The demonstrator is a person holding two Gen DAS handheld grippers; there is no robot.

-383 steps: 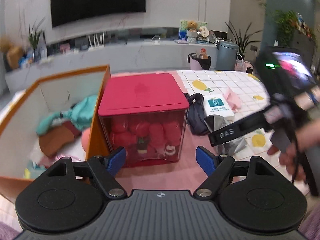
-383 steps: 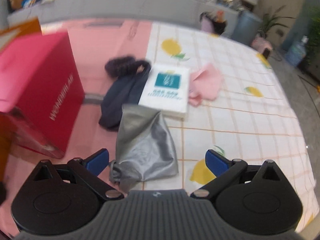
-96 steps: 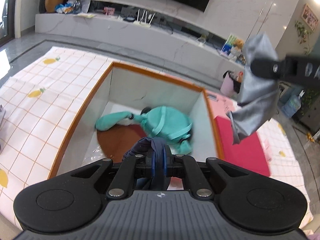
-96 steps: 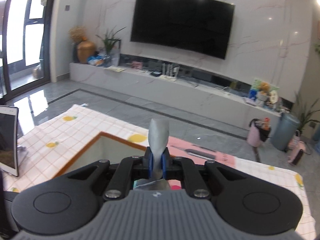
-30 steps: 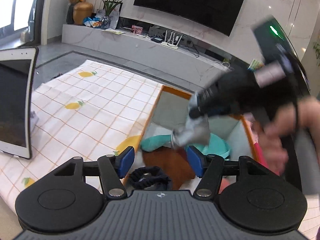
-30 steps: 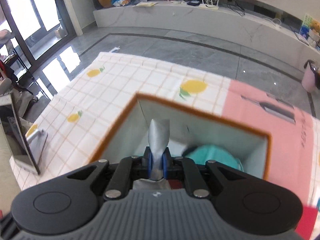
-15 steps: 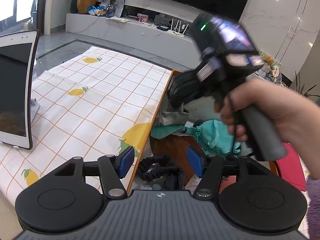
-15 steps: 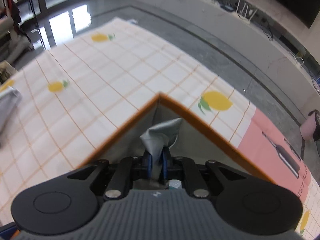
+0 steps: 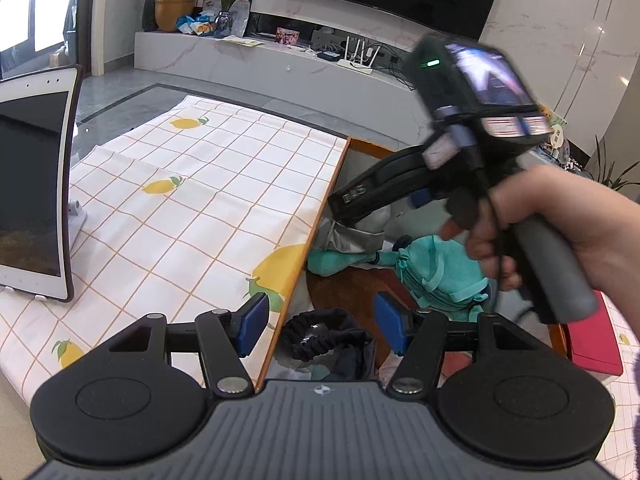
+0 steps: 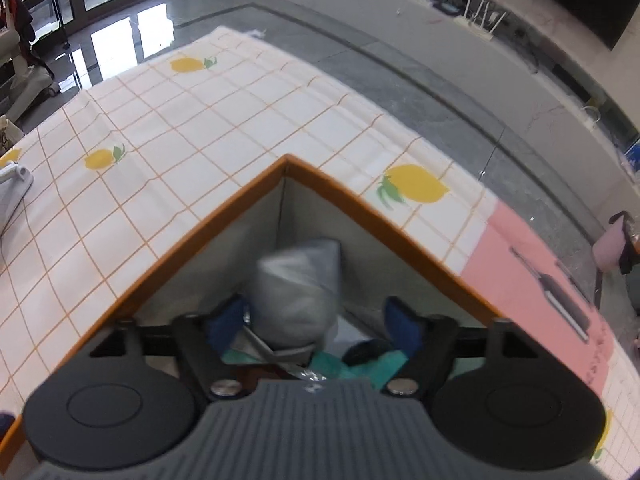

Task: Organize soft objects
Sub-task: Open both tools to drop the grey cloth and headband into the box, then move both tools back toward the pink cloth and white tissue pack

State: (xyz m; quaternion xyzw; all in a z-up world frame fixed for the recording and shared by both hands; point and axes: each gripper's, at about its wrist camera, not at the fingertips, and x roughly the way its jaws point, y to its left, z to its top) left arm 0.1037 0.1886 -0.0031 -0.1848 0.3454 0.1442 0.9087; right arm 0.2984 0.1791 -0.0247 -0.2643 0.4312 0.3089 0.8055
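The right gripper [image 10: 316,322] has just been opening over the far corner of the orange-rimmed box [image 10: 372,210], and its blue pads now stand apart with the grey cloth [image 10: 298,292] slumping loose between them, no longer pinched, against the box's inner walls. The left gripper [image 9: 320,320] also stands spread with nothing in it, above the near end of the box, where a dark ruffled garment [image 9: 326,338] lies beside a teal soft item [image 9: 436,276]. The grey cloth looks light, limp and a little slick (it will likely crumple wherever it lands), so any re-grip is best taken on a bunched fold near its top, not a flat face.
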